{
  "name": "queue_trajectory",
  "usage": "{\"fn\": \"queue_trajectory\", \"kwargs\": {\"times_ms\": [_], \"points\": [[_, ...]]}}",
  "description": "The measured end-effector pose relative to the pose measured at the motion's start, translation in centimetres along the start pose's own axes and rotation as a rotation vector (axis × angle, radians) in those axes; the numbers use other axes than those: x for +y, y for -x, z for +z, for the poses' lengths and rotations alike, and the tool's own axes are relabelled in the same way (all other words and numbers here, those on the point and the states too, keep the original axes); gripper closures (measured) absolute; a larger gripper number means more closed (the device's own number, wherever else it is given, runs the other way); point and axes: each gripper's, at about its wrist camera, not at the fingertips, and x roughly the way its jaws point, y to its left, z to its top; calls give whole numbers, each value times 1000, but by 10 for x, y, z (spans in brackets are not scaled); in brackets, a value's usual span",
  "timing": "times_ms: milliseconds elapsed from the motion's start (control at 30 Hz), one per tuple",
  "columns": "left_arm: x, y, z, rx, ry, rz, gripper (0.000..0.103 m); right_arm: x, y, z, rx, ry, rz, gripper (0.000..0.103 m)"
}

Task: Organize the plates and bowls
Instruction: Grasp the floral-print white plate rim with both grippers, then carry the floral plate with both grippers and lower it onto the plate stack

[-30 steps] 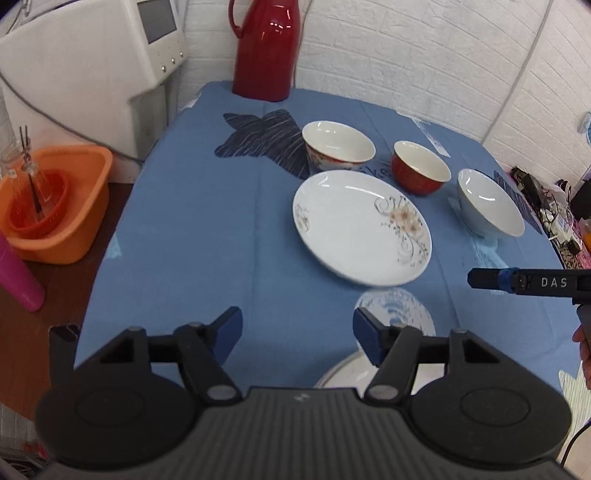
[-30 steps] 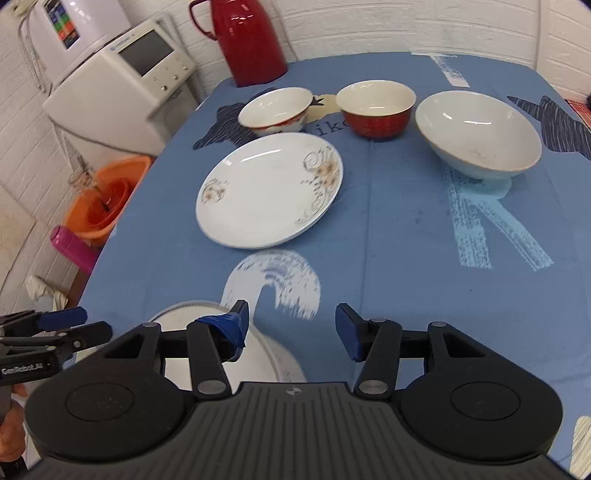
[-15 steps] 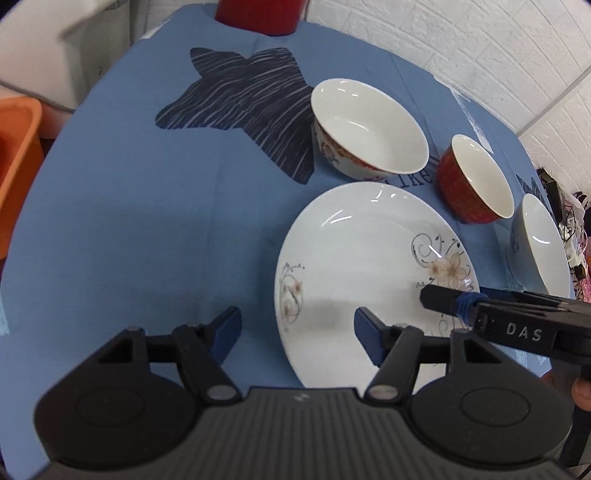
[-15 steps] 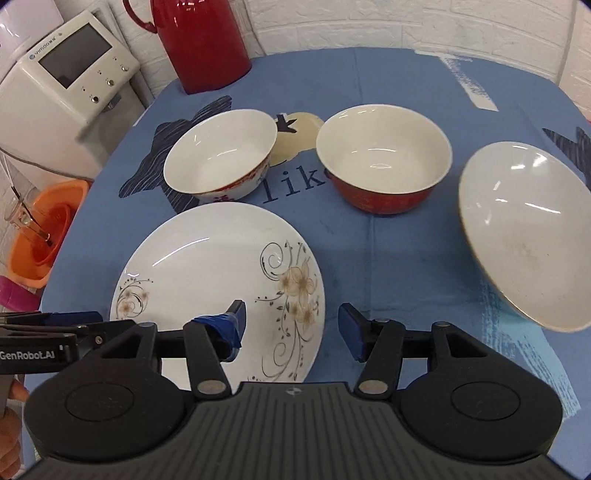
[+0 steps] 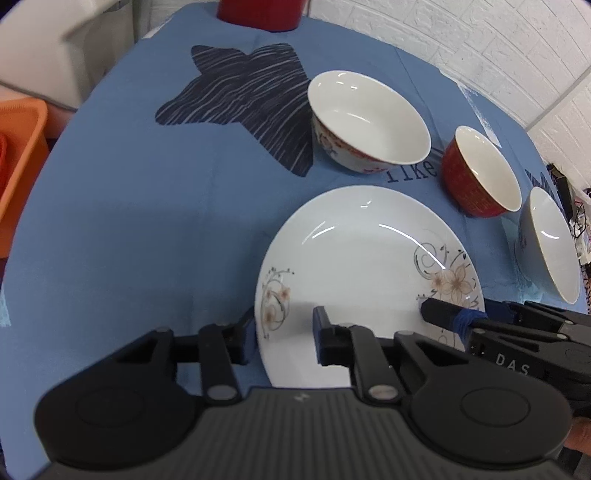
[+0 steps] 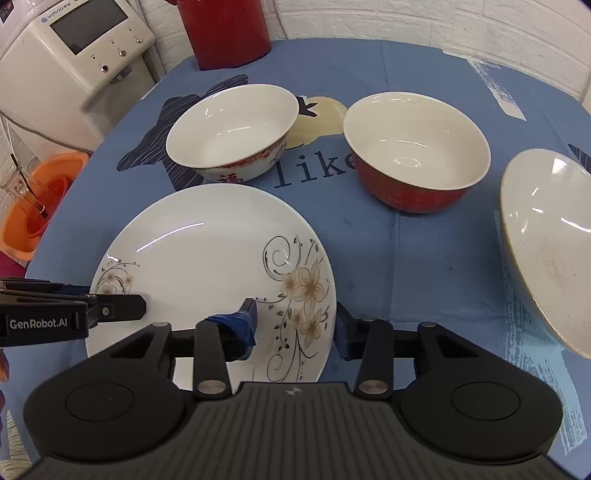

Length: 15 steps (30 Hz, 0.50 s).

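1. The floral plate [image 6: 207, 258] lies flat on the blue tablecloth [image 6: 424, 266], at the near edge of the table, and both of our grippers are at its near rim.
2. Our left gripper [image 5: 284, 339] straddles the plate's left rim: one finger sits outside on the cloth, the other over the white surface. The jaws stand apart with the rim between them, not pressed onto it.
3. Our right gripper [image 6: 295, 328] does the same at the right rim, beside the brown flower print. Its blue-taped finger [image 6: 236, 326] is over the plate, the other finger over the cloth, and the gap stays wide.
4. Writing: "GenRobot.AI" shows on the side of the left gripper (seen from the right wrist camera), and "DAS" on the right gripper's side in the left wrist camera. The cloth reads "like" [image 6: 314, 170] between the two nearer bowls. The white appliance [image 6: 74, 62] at far left carries a small brand name that we cannot read with confidence.
5. Both tools point forward and slightly down, side by side.
6. Beyond the plate stand a white bowl with red pattern [image 6: 232, 133] and a red bowl [image 6: 417, 155], close together but apart. A pale bowl [image 6: 550, 236] sits farther right, appearing tilted.
7. A red jug [image 6: 225, 29] stands at the far edge, and an orange basin [image 6: 37, 199] lies off the table at left.
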Motion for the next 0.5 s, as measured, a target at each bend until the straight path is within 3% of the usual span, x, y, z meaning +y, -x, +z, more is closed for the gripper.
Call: {"fn": "queue_trajectory", "kwargs": {"times_ms": [233, 500], "points": [[-1, 21, -7, -9, 3, 15, 91, 2, 12, -13, 21, -90, 46, 78], [-20, 84, -45, -96, -55, 5, 91, 11, 63, -21, -63, -60, 70, 76]]}}
